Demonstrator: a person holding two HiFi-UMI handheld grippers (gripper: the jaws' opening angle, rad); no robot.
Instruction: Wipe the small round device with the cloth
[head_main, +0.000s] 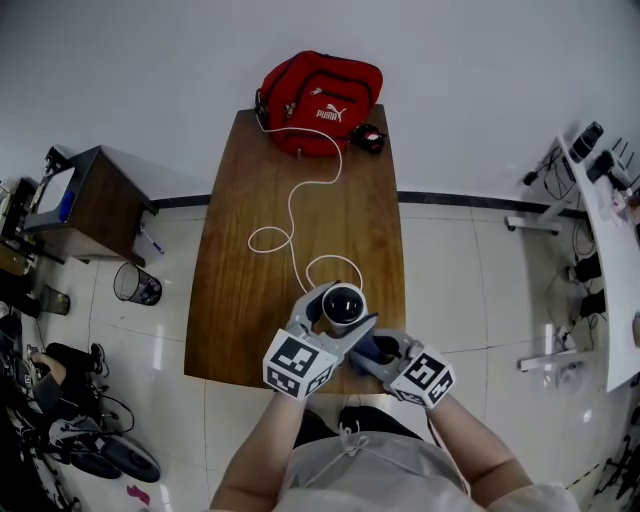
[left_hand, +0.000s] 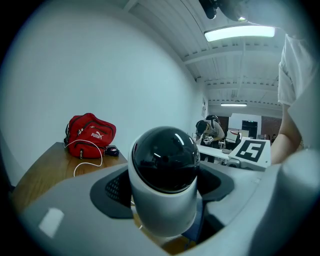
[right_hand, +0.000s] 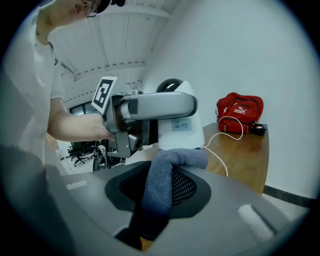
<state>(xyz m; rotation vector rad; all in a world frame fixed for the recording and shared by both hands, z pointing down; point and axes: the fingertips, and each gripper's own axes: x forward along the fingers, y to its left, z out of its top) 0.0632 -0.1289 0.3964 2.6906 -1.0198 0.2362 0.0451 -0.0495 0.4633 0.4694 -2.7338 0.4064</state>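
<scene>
Preparation for wiping, with contact not yet made. Clamping small round white device with glossy black dome (head_main: 343, 304) in left tongs (head_main: 337, 313), apparently clear of brown wooden surface (head_main: 250, 300), at lower centre of frame. Pinching folded grey-blue cloth (right_hand: 175, 160) in right tongs (right_hand: 160, 195), just right of the device. Next, probably: bringing cloth onto dome, steadying device, minding trailing white cable (head_main: 290, 215).

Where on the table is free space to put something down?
Free: the left strip of the table, between white cable and left edge; also the right strip beside the cable. Crowded: far end, with red bag and small black item; near edge, under device and cloth.
</scene>
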